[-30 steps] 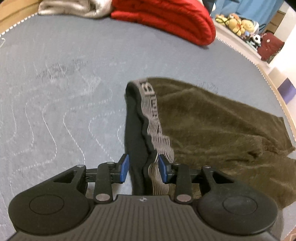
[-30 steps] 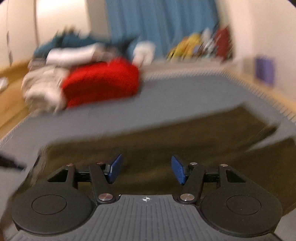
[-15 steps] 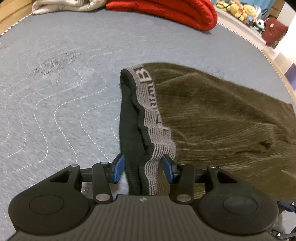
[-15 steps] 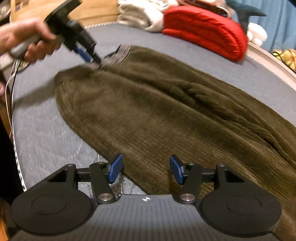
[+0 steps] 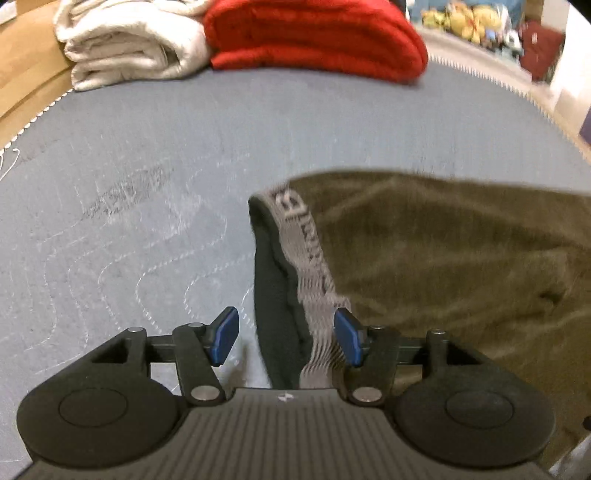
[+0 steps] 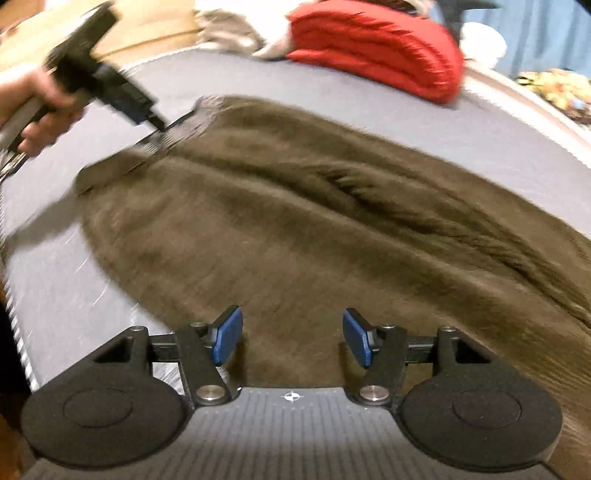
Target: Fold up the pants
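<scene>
Olive-brown corduroy pants point(image 5: 443, 258) lie spread on the grey quilted mattress point(image 5: 147, 184), with a grey elastic waistband point(image 5: 299, 236) and dark lining showing. My left gripper point(image 5: 286, 339) is open, its blue pads either side of the waistband, which runs between them. In the right wrist view the left gripper point(image 6: 110, 92) sits at the waistband end of the pants point(image 6: 295, 221). My right gripper point(image 6: 291, 339) is open and empty, low over the pants' near edge.
A folded red garment point(image 5: 314, 37) and a cream folded blanket point(image 5: 129, 40) lie at the mattress's far edge. Soft toys point(image 5: 461, 18) sit beyond at the back right. The mattress edge point(image 6: 14, 314) runs close on the left in the right wrist view.
My left gripper's jaws have opened wider around the waistband. My right gripper swung from facing the room down over the pants' near edge and stays open.
</scene>
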Motion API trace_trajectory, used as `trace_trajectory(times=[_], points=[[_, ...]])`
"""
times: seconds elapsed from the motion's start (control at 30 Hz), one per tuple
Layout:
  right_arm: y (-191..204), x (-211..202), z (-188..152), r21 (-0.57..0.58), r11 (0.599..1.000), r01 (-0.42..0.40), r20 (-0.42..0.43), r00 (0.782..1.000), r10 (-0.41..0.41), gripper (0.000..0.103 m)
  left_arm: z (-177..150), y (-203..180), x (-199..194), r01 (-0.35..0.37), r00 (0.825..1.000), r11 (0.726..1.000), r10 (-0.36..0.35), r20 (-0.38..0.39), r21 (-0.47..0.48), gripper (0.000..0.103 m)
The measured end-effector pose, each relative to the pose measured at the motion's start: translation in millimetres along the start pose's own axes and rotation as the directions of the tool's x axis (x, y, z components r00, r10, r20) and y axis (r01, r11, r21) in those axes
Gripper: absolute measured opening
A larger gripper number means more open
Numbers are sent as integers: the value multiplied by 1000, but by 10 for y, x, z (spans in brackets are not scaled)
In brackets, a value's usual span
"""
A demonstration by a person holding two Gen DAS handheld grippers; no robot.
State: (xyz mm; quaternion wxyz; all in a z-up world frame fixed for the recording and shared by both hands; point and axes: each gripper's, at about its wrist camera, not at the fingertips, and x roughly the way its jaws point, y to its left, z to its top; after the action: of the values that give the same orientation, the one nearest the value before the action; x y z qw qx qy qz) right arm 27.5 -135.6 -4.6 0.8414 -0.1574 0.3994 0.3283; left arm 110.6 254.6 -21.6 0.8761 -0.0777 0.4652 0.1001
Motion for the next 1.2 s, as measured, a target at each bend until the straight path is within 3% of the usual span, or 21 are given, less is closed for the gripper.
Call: trace_trajectory(times=[0.1, 0.2, 0.43, 0.5, 0.57, 0.7, 0.93, 1.2], points=[[-149, -55, 49, 105, 994, 30, 41, 999, -35, 64, 44, -17, -50, 16, 998, 999, -14, 57, -38, 62], [-278, -137, 82, 194, 980, 50, 93, 993, -69, 65, 55, -75, -90, 27, 992, 1000, -25, 121, -15, 62], [-449, -229, 148, 280, 955, 95, 159, 977, -144, 69, 124, -19, -9, 63, 988, 995, -51, 144, -82, 56], [-464, -202, 148, 292, 952, 92, 158, 977, -143, 69, 143, 14, 17, 62, 988, 993, -47, 148, -99, 47], [-465, -185, 155, 296, 952, 82, 156, 979, -132, 69, 161, 85, 48, 77, 988, 989, -59, 142, -126, 28], [-443, -206, 182, 290, 955, 62, 173, 978, -116, 69, 230, 273, 152, 120, 987, 968, -92, 132, -219, 9], [-495, -232, 198, 311, 950, 29, 187, 978, -92, 70, 378, 378, 294, 174, 978, 945, -134, 158, -277, 8], [-597, -192, 217, 373, 928, -16, 179, 982, -55, 70, 604, 118, 574, 178, 971, 968, -145, 188, -175, 11]])
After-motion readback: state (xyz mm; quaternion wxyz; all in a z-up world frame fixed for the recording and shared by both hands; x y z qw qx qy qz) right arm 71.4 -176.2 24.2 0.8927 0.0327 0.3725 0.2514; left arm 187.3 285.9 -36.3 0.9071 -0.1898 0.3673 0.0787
